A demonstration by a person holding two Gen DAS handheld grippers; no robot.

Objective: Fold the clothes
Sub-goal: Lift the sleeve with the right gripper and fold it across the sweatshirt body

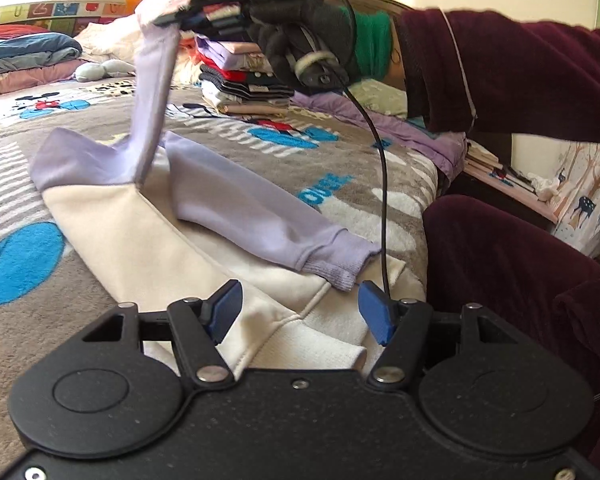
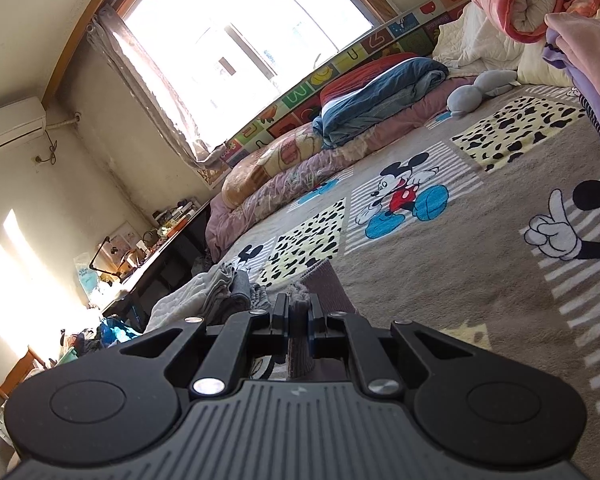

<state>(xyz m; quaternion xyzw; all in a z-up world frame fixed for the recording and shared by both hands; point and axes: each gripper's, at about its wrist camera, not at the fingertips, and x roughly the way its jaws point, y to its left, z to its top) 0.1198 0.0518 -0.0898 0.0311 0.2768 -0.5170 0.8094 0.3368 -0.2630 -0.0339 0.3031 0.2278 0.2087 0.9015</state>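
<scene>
Left wrist view, L to R: a folded blue quilt (image 1: pixel 32 50) sits on pink bedding at the far left edge of the bed. The bed's Mickey-print blanket (image 1: pixel 28 152) carries the task's thing, a cream and lilac sweatshirt (image 1: pixel 148 216), lying flat w/ its hem nearest the camera. One lilac sleeve (image 1: pixel 156 80) is pulled up off the body, nearly upright; its cuff is pinched in the right claw (image 1: pixel 188 10) at top centre, jaws clamped together on the fabric. A black-gloved hand (image 1: pixel 300 36) holds that tool, w/ a maroon sleeve behind it and a black cable (image 1: pixel 382 184) hanging down. The other lilac sleeve (image 1: pixel 260 216) lies across the cream front, cuff toward the lower right. Behind, a stack of folded clothes (image 1: pixel 240 76) stands on the bed. The left claw (image 1: pixel 300 310), bottom centre, has its blue pads apart, low over the cream hem; nothing is gripped, and whether it touches, can't tell.

Right wrist view, L to R: a cluttered counter (image 2: pixel 156 252) by the wall, a bright window (image 2: pixel 236 32), and loose grey garments (image 2: pixel 216 292) at the bed edge. The right claw (image 2: pixel 300 320) is closed on a ribbed cuff. Blue quilt (image 2: pixel 380 92) and a grey plush toy (image 2: pixel 476 92) lie further R.
</scene>
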